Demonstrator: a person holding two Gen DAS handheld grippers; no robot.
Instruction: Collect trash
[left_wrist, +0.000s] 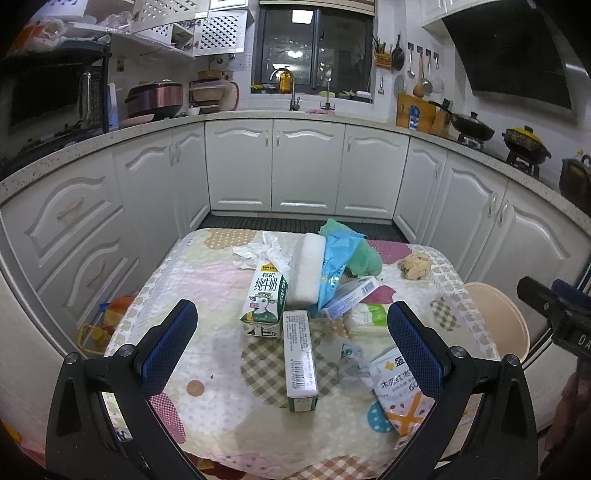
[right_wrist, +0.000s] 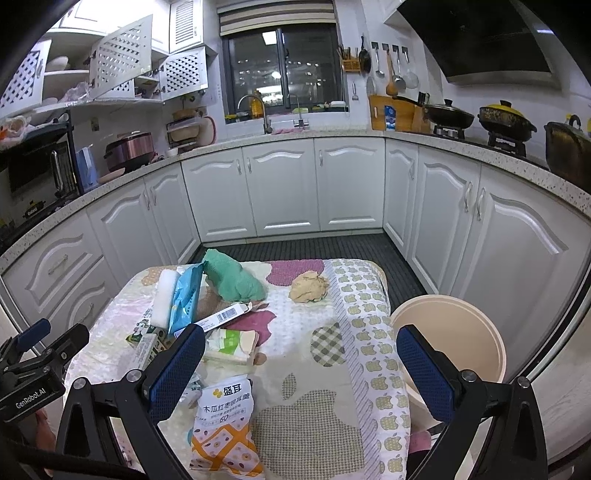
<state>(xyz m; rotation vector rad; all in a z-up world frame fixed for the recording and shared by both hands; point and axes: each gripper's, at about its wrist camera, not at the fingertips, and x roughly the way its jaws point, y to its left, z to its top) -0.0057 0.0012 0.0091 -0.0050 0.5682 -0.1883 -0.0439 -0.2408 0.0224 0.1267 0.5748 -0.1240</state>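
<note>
On the left wrist view, I find my left gripper (left_wrist: 291, 345) hovering over the tabletop (left_wrist: 221, 406) with its blue pads spread wide apart, nothing between them. Below and ahead stands a milk carton (left_wrist: 264, 304), upright, with a long green-and-white box (left_wrist: 300, 363) lying flat just beside it and reaching toward the camera. A white foam block (left_wrist: 306, 271) lies behind the carton, with a blue wrapper (left_wrist: 336, 266) leaning against it and a green cloth (left_wrist: 364, 256) behind that. Crumpled white paper (left_wrist: 264, 253) sits at the far left of the pile. A snack pouch (left_wrist: 400, 391) lies partly under the right pad. A beige lump of crumpled paper (left_wrist: 416, 266) rests apart, near the far right edge. A beige bin (left_wrist: 496, 317) stands off the tabletop's right side. The right gripper's body shows at the right edge; from here I cannot tell its state.

On the right wrist view, my right gripper (right_wrist: 301, 367) is likewise spread apart and empty, over the patterned cover. The snack pouch (right_wrist: 225, 421) lies near its left pad, a flat barcoded box (right_wrist: 225, 315) and a green-and-white packet (right_wrist: 232, 343) beyond. The beige bin (right_wrist: 448, 332) stands beside the tabletop (right_wrist: 314, 424), behind the right pad. The beige lump (right_wrist: 309, 286) and green cloth (right_wrist: 232, 280) lie farther off.
</note>
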